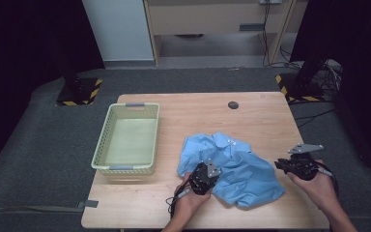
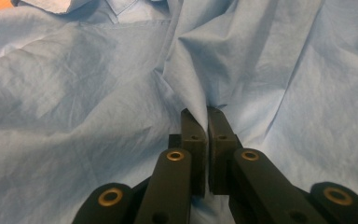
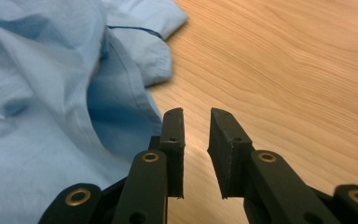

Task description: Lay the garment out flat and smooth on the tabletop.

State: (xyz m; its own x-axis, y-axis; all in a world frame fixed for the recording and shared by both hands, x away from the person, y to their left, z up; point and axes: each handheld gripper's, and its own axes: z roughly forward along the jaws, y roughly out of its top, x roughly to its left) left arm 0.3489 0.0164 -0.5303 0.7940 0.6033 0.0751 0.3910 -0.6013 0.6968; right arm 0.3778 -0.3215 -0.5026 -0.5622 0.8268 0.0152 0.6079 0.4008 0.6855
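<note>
From the high view I see the crumpled blue shirt point(image 1: 232, 166) lying lower centre on the wooden table point(image 1: 261, 111), its long axis running upper left to lower right, collar toward the top. My left gripper point(image 1: 204, 178) sits on its lower left edge; the right gripper point(image 1: 297, 164) hovers just right of it. A green basket point(image 1: 128, 140) stands left.

In the left gripper view, the jaws are clamped on a raised fold of shirt point(image 2: 193, 88).

In the right gripper view, my jaws stand parted over bare table point(image 3: 284, 70), the shirt's edge point(image 3: 121, 107) just left.

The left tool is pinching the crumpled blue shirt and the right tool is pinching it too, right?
Not quite. The left tool is shut on a fold of the crumpled blue shirt, but the right tool is open over the wooden table, beside the shirt. The right gripper view shows it.
</note>
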